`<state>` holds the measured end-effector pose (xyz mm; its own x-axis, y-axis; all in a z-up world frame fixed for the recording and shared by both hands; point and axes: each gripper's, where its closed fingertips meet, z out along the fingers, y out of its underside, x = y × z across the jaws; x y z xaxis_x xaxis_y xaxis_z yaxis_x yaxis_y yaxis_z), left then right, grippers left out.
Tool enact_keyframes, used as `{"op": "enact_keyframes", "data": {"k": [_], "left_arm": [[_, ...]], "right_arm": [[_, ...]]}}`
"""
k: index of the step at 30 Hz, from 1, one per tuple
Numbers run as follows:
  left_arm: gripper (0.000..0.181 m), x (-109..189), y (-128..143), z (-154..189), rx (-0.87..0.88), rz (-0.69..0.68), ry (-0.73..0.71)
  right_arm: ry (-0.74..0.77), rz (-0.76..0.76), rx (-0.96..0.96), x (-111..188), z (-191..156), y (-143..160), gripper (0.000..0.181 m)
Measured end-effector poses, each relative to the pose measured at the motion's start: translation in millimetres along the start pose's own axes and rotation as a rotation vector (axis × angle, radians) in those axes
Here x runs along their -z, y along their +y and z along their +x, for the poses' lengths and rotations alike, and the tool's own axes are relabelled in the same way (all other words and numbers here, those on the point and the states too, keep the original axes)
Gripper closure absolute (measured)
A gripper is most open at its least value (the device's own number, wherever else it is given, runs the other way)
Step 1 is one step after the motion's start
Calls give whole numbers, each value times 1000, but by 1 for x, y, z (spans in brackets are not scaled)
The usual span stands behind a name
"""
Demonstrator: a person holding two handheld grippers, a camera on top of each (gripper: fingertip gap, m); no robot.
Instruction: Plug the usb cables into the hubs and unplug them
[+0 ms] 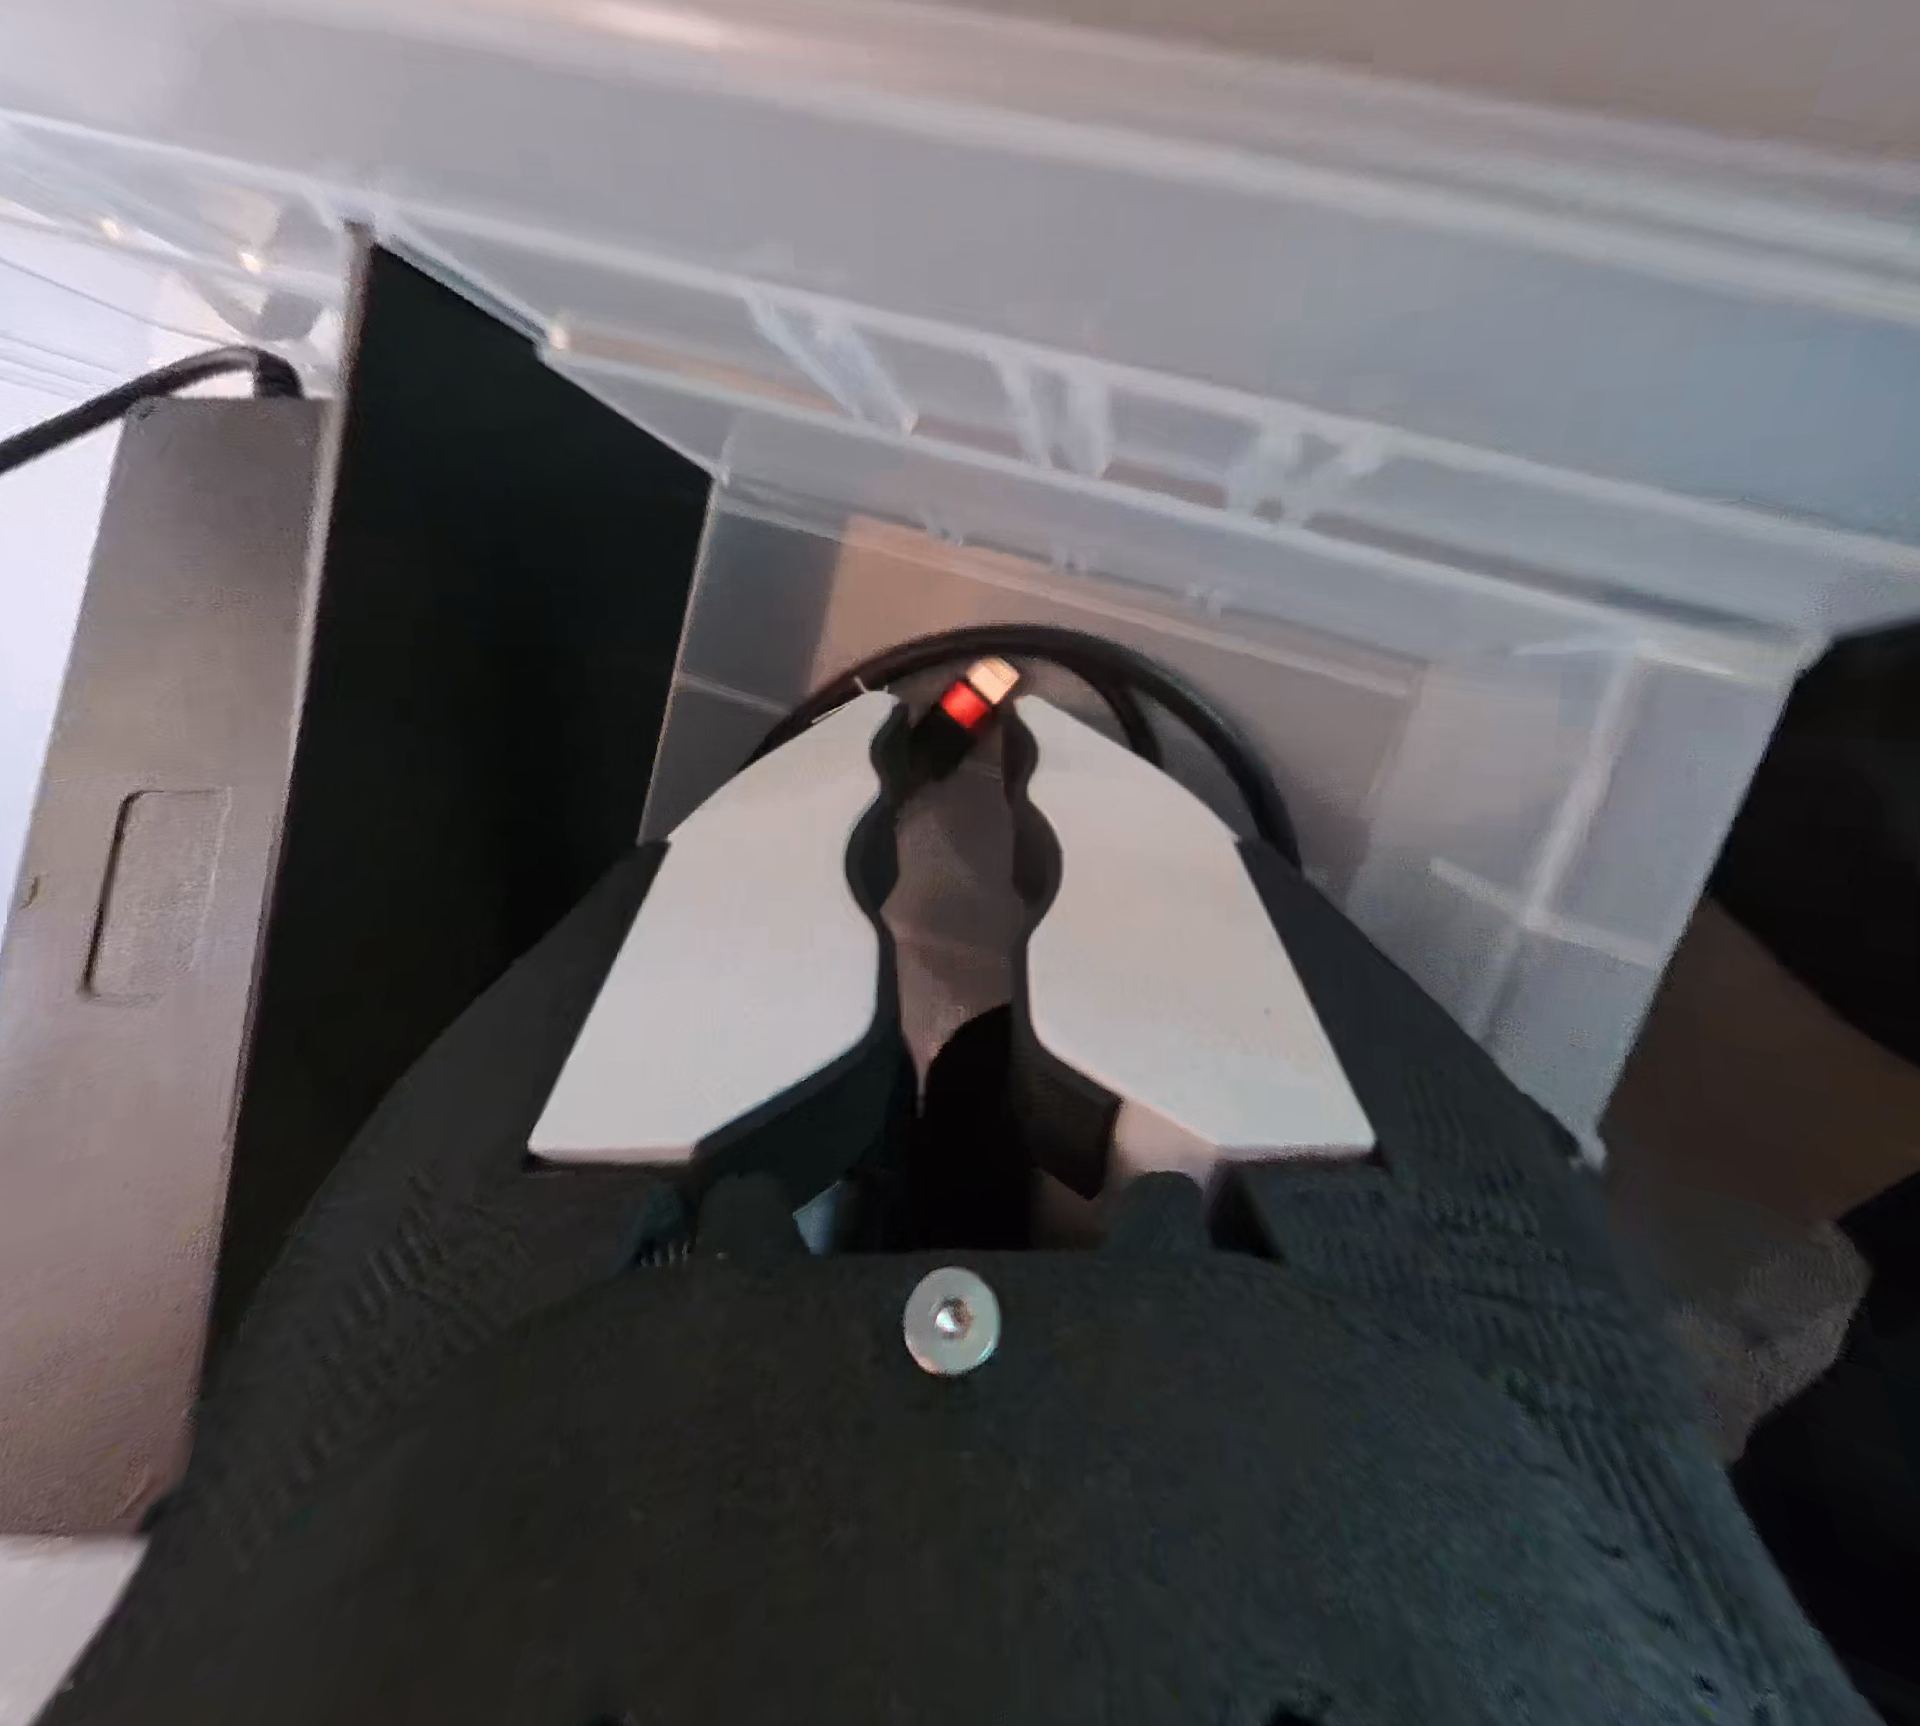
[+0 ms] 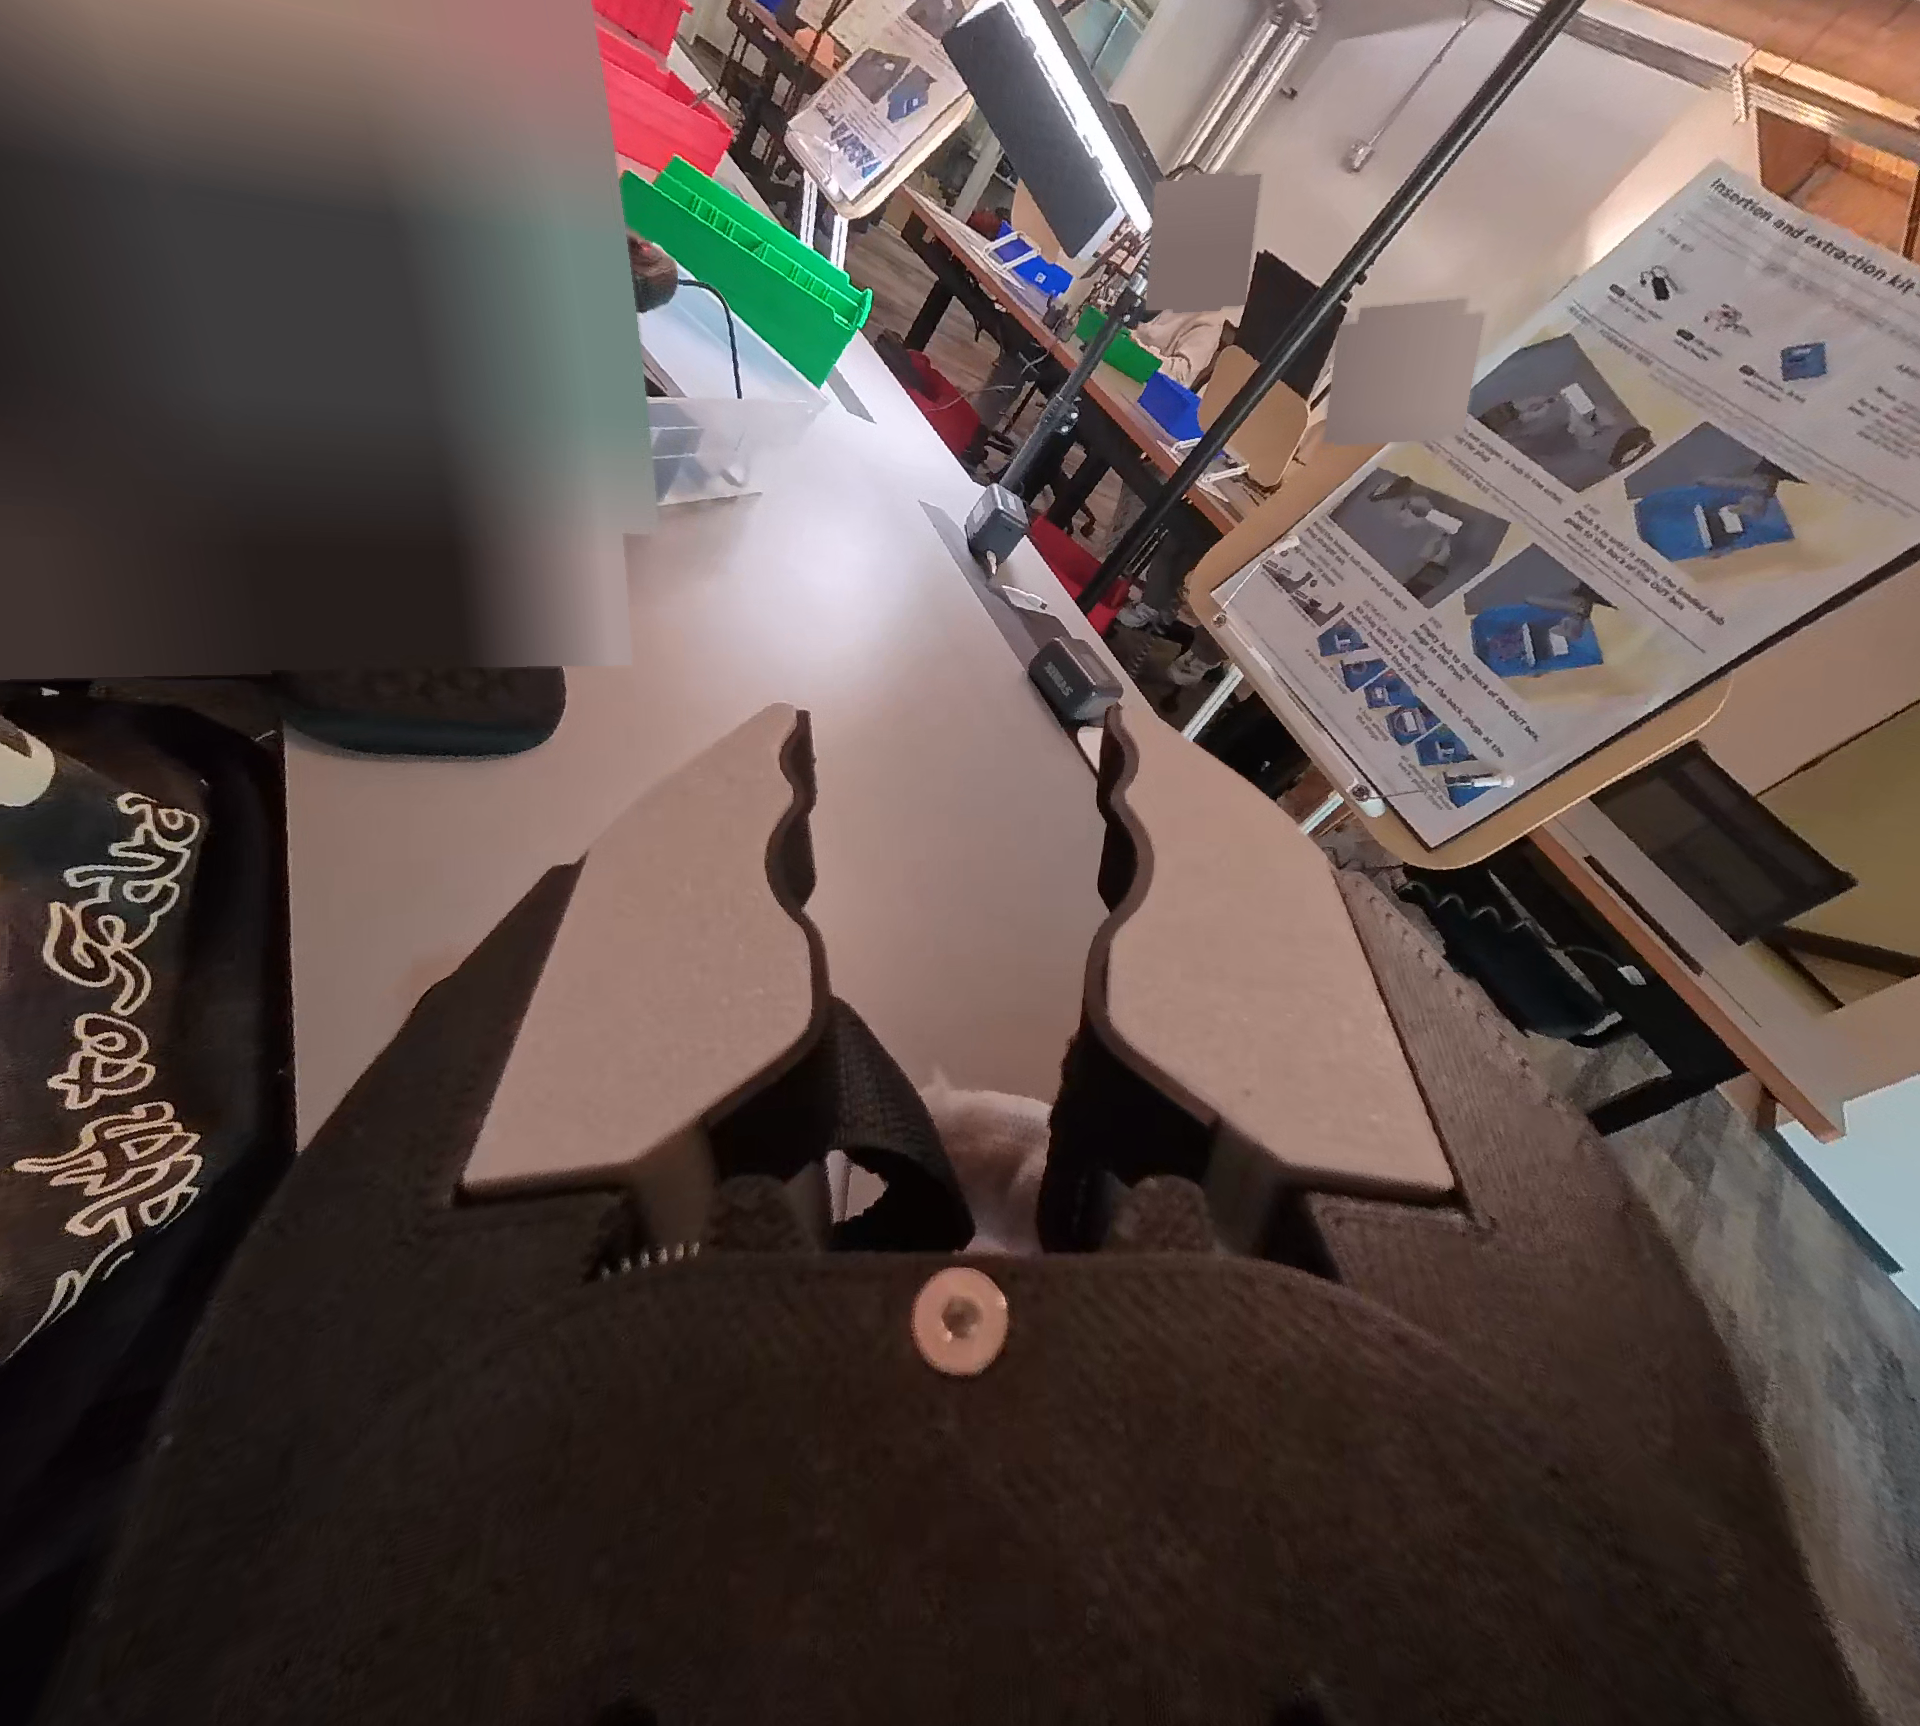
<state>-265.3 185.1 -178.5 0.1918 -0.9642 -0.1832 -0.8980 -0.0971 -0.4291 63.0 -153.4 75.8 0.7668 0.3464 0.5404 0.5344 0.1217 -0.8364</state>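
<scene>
In the left wrist view my left gripper (image 1: pixel 951 726) is shut on a USB plug (image 1: pixel 966 702) with a red body and a silver metal tip that pokes out past the fingertips. Its black cable (image 1: pixel 1184 710) loops behind the fingers. The plug points at the wall of a clear plastic bin (image 1: pixel 1143 388). A grey box-shaped hub (image 1: pixel 156 845) with a slot in its side and a black lead stands at the left, apart from the plug. In the right wrist view my right gripper (image 2: pixel 951 731) is open and empty, held above a grey table (image 2: pixel 883 596).
A black panel (image 1: pixel 468 689) stands between the hub and the clear bin. In the right wrist view there are green (image 2: pixel 748 263) and red bins (image 2: pixel 644 66), a clear tub (image 2: pixel 717 429), two small grey devices (image 2: pixel 1075 679) on the table edge, an instruction board (image 2: pixel 1579 533) and a person's dark garment (image 2: pixel 114 1001). Left tips to right tips: about 55 centimetres.
</scene>
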Motion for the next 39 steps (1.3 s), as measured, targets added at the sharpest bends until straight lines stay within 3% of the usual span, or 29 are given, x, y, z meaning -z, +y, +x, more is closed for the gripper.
{"op": "enact_keyframes", "data": {"k": [3, 6, 11, 13, 18, 22, 24, 26, 30, 34, 39], "left_arm": [[167, -7, -14, 7, 67, 86, 120], [168, -6, -10, 7, 51, 69, 161], [170, 2, 3, 7, -81, -43, 95], [170, 12, -3, 4, -105, -7, 40], [171, 78, -46, -6, -125, 290, -191], [171, 173, -95, -11, -126, 683, -550], [171, 229, -119, 1, -131, 920, -741], [172, 268, -141, 32, -168, 1133, -800], [172, 300, -184, 100, -228, 1413, -663], [172, 297, -222, 162, -265, 1606, -381], [172, 264, -262, 242, -376, 1569, 22]], "right_arm": [[5, -7, 26, 0, -2, 0, 129], [11, -2, 41, 3, -3, -2, 128], [44, 15, 48, 10, 2, -5, 130], [53, 28, 45, 12, 4, -7, 130], [73, 45, 60, 15, 6, -11, 133], [74, 50, 73, 15, 3, -14, 133], [67, 51, 82, 14, 0, -15, 133], [54, 48, 90, 12, -3, -14, 133], [5, 24, 92, 1, -14, -11, 134], [-80, -14, 82, -18, -33, -5, 134], [-236, -51, -32, -52, -71, -1, 132]]}}
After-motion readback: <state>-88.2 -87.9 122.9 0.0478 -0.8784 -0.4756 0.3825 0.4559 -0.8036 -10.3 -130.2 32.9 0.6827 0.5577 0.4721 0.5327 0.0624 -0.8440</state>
